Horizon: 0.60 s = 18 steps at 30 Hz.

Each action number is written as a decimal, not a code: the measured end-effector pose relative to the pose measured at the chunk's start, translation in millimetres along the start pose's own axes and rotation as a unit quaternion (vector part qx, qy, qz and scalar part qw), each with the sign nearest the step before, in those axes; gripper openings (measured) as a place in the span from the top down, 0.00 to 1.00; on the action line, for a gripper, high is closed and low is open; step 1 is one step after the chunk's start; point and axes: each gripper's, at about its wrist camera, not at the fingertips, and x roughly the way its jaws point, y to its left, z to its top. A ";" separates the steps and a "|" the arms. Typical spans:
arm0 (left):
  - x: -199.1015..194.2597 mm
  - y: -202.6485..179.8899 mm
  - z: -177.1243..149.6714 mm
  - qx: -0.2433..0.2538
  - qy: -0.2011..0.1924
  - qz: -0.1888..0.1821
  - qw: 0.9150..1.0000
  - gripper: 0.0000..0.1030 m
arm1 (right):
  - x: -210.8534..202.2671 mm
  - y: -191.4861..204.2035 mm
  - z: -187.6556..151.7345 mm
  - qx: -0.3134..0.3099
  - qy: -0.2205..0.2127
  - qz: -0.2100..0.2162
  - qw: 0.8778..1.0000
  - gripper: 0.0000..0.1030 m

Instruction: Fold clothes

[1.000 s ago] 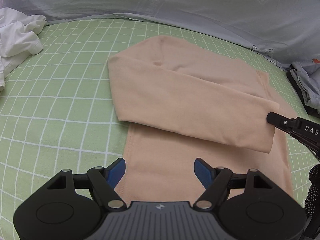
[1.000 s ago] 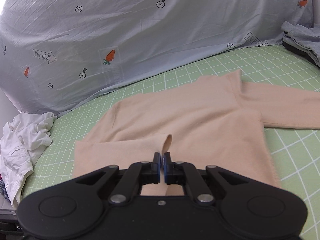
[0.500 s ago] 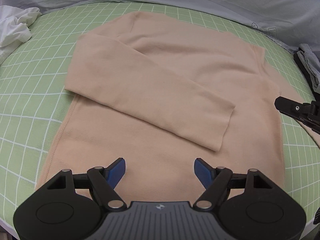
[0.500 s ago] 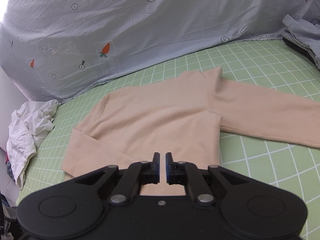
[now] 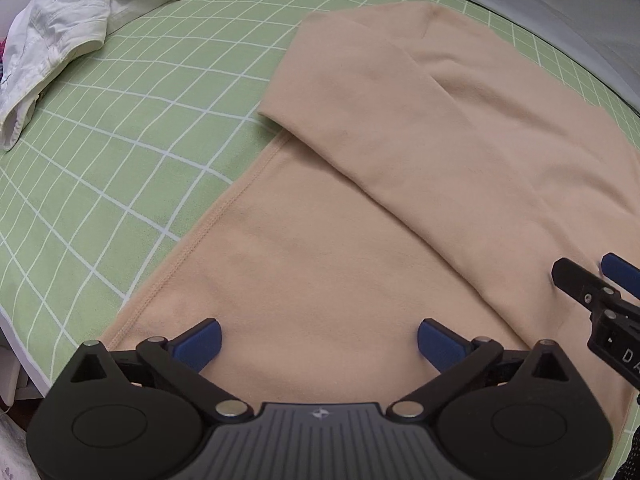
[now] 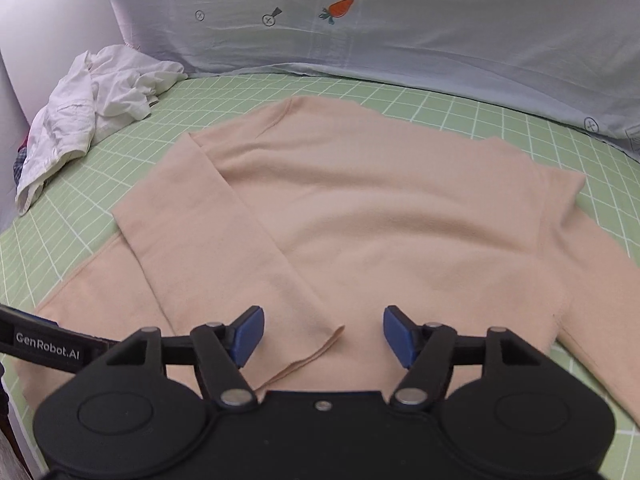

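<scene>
Your peach sweater (image 6: 400, 216) lies flat on the green checked bed sheet (image 5: 120, 128), filling the middle of the right wrist view, with one sleeve (image 6: 224, 248) already laid diagonally across the body and its cuff (image 6: 316, 348) resting just ahead of the right hand-held gripper (image 6: 323, 332). That gripper's jaws are opening, with the cuff lying loose between them and not pinched; the left hand-held gripper (image 5: 318, 340) is also opening, wide apart above the hem at the lower centre of its own view, holding nothing. The other sleeve (image 6: 600, 312) runs off the right edge of the right wrist view, so I'd judge it the next piece to bring in. Back the right gripper off without dragging the cuff, then pinch the far sleeve near its end, lift only enough to clear the body, and lay it across to mirror the first. Keep the left gripper ready to pin the hem so the body doesn't creep. The white clothes (image 6: 96, 96) at upper left are well clear.
</scene>
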 end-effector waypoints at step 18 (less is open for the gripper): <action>-0.9 -11.9 10.2 -0.041 0.005 0.018 0.999 0.00 | -47.8 -108.3 27.6 0.108 -0.117 -0.031 0.987 0.98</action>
